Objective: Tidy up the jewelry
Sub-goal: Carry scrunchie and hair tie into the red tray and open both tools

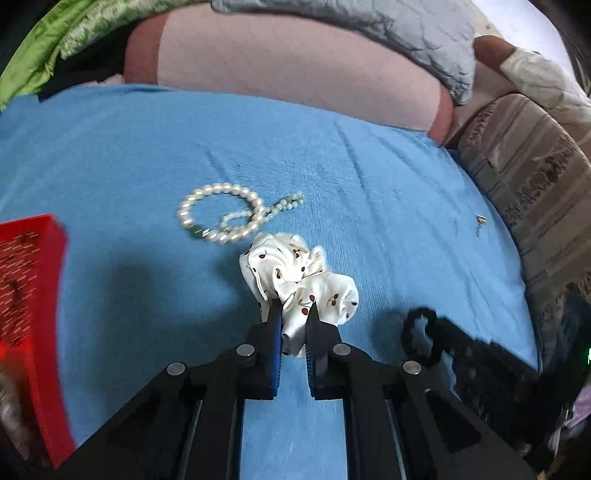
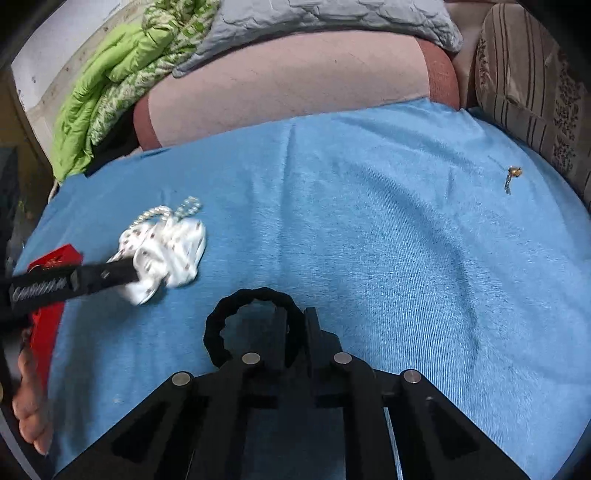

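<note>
My left gripper is shut on a white cherry-print scrunchie and holds it just over the blue cloth; the scrunchie also shows in the right wrist view. A pearl bracelet and a thin pearl chain lie just beyond it. My right gripper is shut on a black scrunchie, which also shows in the left wrist view. A small gold earring lies far right on the cloth.
A red box stands at the left edge of the cloth. A pink cushion, grey pillow and green quilt lie behind. A striped cushion is at the right.
</note>
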`<state>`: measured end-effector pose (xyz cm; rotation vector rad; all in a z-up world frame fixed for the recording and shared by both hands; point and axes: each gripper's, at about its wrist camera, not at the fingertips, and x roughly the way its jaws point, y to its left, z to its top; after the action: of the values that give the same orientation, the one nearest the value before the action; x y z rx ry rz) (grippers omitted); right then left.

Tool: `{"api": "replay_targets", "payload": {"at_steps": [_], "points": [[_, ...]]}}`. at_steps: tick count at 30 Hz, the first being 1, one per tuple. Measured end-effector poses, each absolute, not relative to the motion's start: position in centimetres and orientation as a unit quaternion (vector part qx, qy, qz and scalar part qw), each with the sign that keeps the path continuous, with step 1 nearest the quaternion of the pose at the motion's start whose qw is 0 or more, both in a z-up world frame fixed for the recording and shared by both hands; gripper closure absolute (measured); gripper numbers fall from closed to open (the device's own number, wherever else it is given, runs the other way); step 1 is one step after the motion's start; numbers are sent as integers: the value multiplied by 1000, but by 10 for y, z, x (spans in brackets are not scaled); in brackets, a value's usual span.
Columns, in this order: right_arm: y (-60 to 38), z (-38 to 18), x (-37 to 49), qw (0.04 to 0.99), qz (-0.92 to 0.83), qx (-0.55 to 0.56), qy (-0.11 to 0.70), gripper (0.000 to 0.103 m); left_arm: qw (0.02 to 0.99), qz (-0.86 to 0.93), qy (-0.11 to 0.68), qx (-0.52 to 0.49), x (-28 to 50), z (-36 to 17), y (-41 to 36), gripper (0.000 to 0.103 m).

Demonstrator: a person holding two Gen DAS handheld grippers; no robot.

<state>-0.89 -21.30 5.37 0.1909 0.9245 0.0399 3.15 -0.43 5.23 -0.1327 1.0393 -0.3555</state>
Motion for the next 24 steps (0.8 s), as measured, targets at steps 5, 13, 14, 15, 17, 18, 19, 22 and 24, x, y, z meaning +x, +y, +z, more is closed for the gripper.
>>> {"api": "replay_targets", "payload": {"at_steps": [5,13,14,15,17,18,19,22,24], "points": [[-191,77,-29,898,32,88,430,93,864,-174,469,-56,-9,78,27,93],[-151,104,-58,904,61,74,416,93,895,-157,416,-25,-67,116,78,93],[-146,107,-61,904,65,74,416,93,900,-151,409,-19,-72,120,85,93],[-142,109,-62,904,70,73,415,93,902,-147,405,-15,-76,122,90,93],[-132,114,-66,904,79,69,414,93,909,-132,394,-6,-85,126,105,93],[-125,116,-69,905,84,65,413,93,912,-126,390,-4,-89,128,112,93],[-120,118,-71,905,89,62,412,93,914,-120,388,-3,-90,129,119,93],[-102,125,-74,905,103,52,409,93,917,-97,386,-20,-91,130,150,93],[-90,128,-74,904,114,47,409,93,917,-84,388,-34,-88,129,170,93]]}}
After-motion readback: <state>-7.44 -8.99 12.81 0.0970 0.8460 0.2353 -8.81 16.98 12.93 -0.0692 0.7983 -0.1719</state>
